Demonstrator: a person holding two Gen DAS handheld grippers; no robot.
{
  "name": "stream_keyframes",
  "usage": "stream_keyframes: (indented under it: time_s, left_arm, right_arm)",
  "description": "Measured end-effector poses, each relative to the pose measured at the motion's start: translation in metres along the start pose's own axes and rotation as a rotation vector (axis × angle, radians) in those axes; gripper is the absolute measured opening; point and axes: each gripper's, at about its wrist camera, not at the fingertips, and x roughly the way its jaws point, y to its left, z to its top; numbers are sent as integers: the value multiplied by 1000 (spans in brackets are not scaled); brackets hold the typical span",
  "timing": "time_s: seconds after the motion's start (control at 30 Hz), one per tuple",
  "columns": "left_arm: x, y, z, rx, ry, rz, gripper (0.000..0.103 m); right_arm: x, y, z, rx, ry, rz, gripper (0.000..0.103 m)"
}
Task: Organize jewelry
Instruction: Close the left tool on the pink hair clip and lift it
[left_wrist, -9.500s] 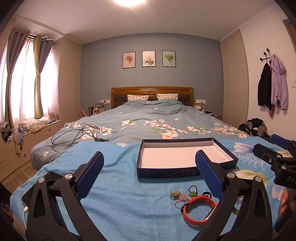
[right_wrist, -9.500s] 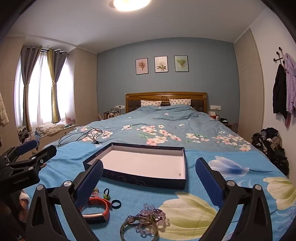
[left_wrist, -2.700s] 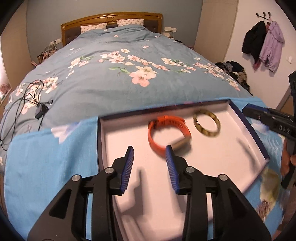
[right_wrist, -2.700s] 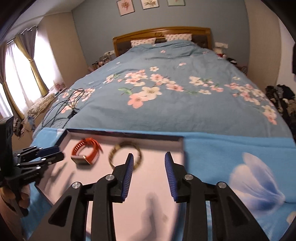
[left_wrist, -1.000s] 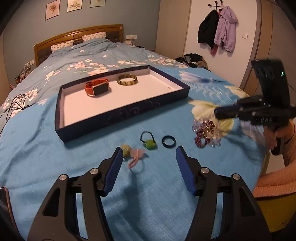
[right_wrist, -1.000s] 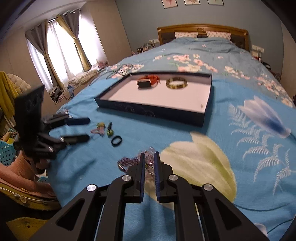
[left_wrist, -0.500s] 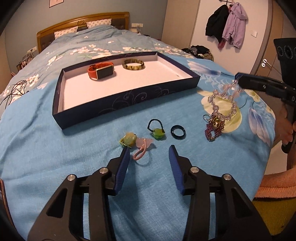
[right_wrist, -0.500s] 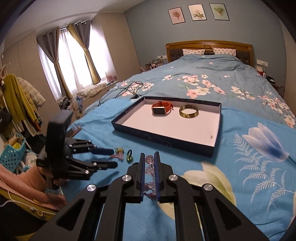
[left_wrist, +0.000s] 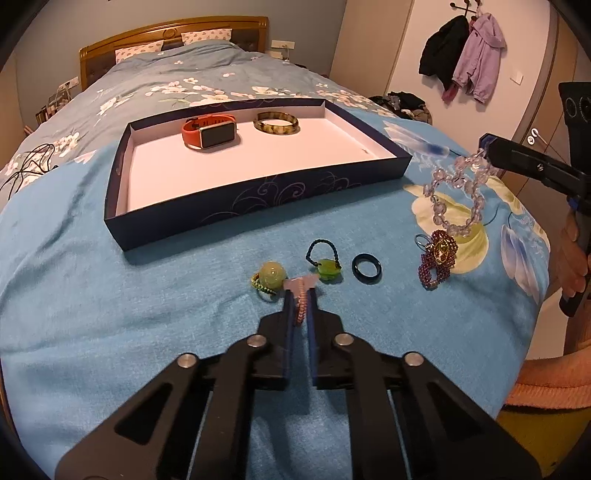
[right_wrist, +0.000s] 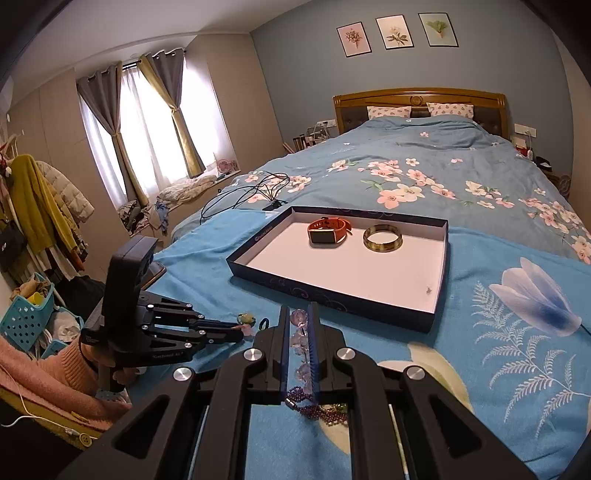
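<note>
Left wrist view: left hand-held gripper (left_wrist: 300, 295) clamped on the pink beaded ring (left_wrist: 301, 291), jaws just closed, ring pinched between them low against the blue bedspread (left_wrist: 110, 302). Just left of it, a pale green bead ring (left_wrist: 271, 275); just right, a green ring on dark cord (left_wrist: 327, 264), then a black ring (left_wrist: 366, 268). At the right, right hand-held gripper (left_wrist: 489, 149) gripping a clear bead bracelet (left_wrist: 456, 195), a purple bead bracelet (left_wrist: 436, 264) dangling beneath and touching the bedspread. Further off, navy tray (left_wrist: 258, 192) with the orange watch (left_wrist: 208, 131) and amber bangle (left_wrist: 276, 123) already inside.

Risks, judged from here: thin pink ring slipping out of the pinch on lifting, or cloth snagged along with it; neighbouring green rings dragged along, being so close. Purple bracelet hanging loosely, likely to drop off or catch the tray wall in passing.

Writing: small white lettering on the left gripper's body in the right wrist view, too small to read surely.
</note>
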Motion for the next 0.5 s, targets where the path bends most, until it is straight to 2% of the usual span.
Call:
stream_keyframes:
  time_s: [0.23, 0.5]
  left_arm:
    - [-8, -3, 0, 1, -25, -16, 3]
    - [-32, -1, 17, 12, -101, -19, 3]
  right_arm:
    - [6, -3, 2, 13, -2, 3, 8]
    - [8, -5, 13, 7, -21, 2, 8]
